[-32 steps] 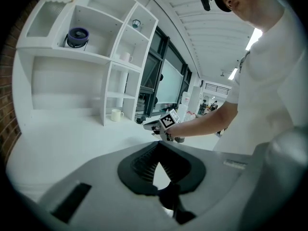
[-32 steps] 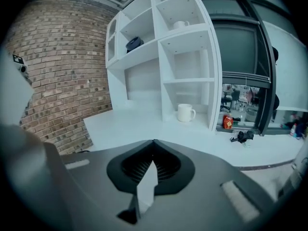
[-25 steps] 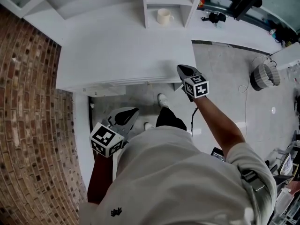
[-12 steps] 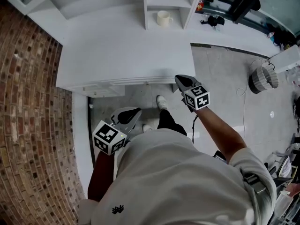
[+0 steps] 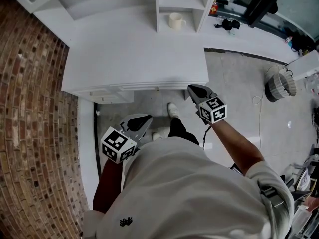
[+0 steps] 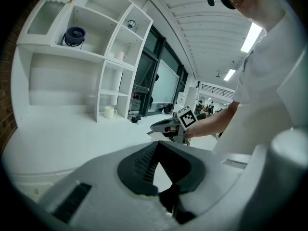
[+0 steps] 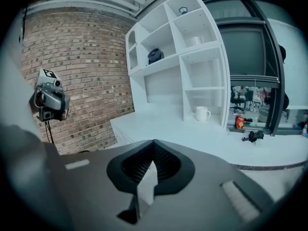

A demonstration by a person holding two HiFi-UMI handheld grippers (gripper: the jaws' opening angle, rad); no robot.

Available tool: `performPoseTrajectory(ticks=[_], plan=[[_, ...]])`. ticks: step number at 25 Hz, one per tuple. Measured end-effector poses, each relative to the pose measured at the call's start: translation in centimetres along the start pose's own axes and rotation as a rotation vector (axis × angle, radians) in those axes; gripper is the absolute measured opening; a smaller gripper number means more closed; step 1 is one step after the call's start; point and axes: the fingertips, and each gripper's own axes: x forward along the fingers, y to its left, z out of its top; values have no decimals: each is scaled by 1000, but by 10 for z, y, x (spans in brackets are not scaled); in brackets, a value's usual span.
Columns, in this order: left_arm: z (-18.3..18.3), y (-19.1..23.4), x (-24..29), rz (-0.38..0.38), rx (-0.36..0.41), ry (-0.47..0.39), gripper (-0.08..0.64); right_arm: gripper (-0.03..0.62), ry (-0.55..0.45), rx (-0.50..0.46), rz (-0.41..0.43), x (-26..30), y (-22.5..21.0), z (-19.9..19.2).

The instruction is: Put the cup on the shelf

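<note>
A cream cup stands upright in the lowest compartment of the white shelf unit, at the back of the white counter. Neither gripper is near the cup. My right gripper hangs just off the counter's front right corner, shut with nothing in it. Lower, in front of the counter and close to the person's body, my left gripper is shut and empty too. Each gripper shows in the other's view: the right gripper and the left gripper.
A brick wall runs along the left. Higher shelves hold a dark blue bowl and a white mug. A red can and a black object lie on the ledge to the right. A woven basket stands on the floor.
The right gripper has drawn back from the counter's edge towards the person. The left gripper has barely shifted. The cup stays on the shelf.
</note>
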Motion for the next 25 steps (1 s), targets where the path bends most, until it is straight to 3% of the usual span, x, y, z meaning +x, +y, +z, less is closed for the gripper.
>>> performPoseTrajectory(ticks=[25], plan=[[-19, -8, -14, -1, -11, 8, 6, 11, -2, -47, 72, -28, 54, 0]])
